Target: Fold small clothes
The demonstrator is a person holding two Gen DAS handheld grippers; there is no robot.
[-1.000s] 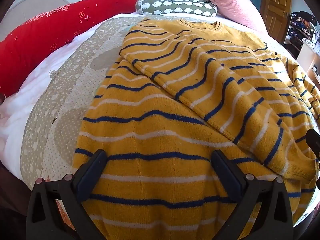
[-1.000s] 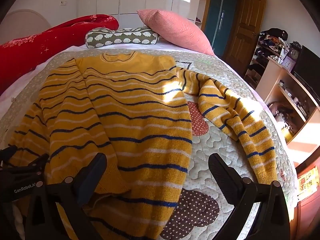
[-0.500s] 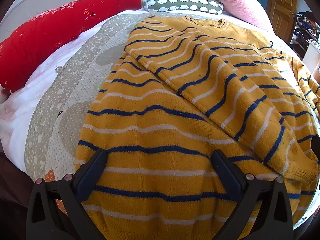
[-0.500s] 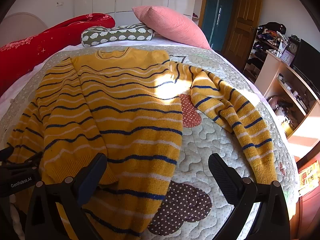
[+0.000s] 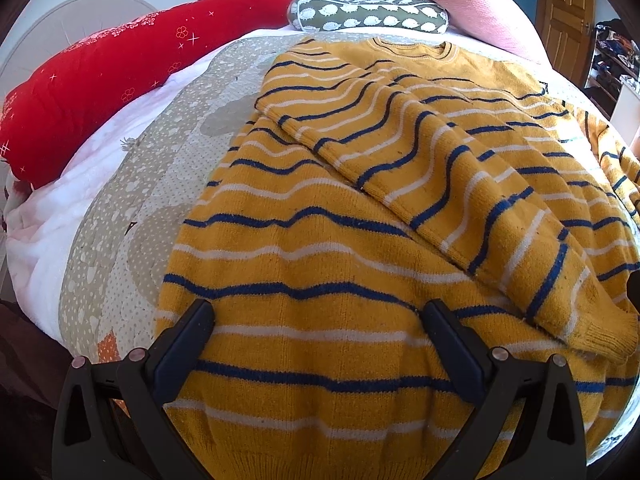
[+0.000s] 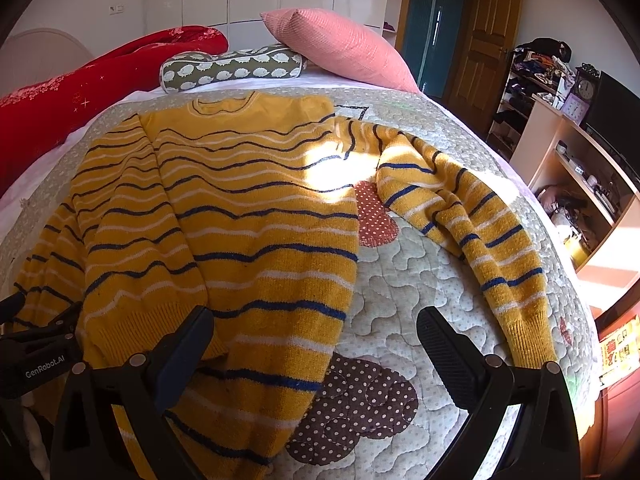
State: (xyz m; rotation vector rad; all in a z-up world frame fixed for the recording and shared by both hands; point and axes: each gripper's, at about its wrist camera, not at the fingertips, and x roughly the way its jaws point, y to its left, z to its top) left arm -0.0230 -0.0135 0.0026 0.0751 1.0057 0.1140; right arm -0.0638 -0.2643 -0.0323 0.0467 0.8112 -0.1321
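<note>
The yellow striped sweater lies flat, front side up, on the quilted bedspread, with its neckline toward the green hedgehog-print bolster.

Sleeve positions, relative to the sweater body:
- One sleeve is folded diagonally across the body; its ribbed cuff rests on the lower part of the body, near the hem.
- The other sleeve extends away from the body onto the bedspread, bent and wrinkled, with its cuff near the bed edge.

Gripper status:
- Left gripper: fingers spread wide, holding nothing. It hangs over the lower body of the sweater, beside the folded cuff.
- Right gripper: fingers spread wide, holding nothing. One finger overlaps the sweater's side edge in view; the other finger is over bare bedspread, between the body and the extended sleeve. Contact with the fabric cannot be determined.

Beyond the neckline, a pink pillow leans beside the bolster, and a red duvet lies along the far side of the bedspread from the extended sleeve.
</note>
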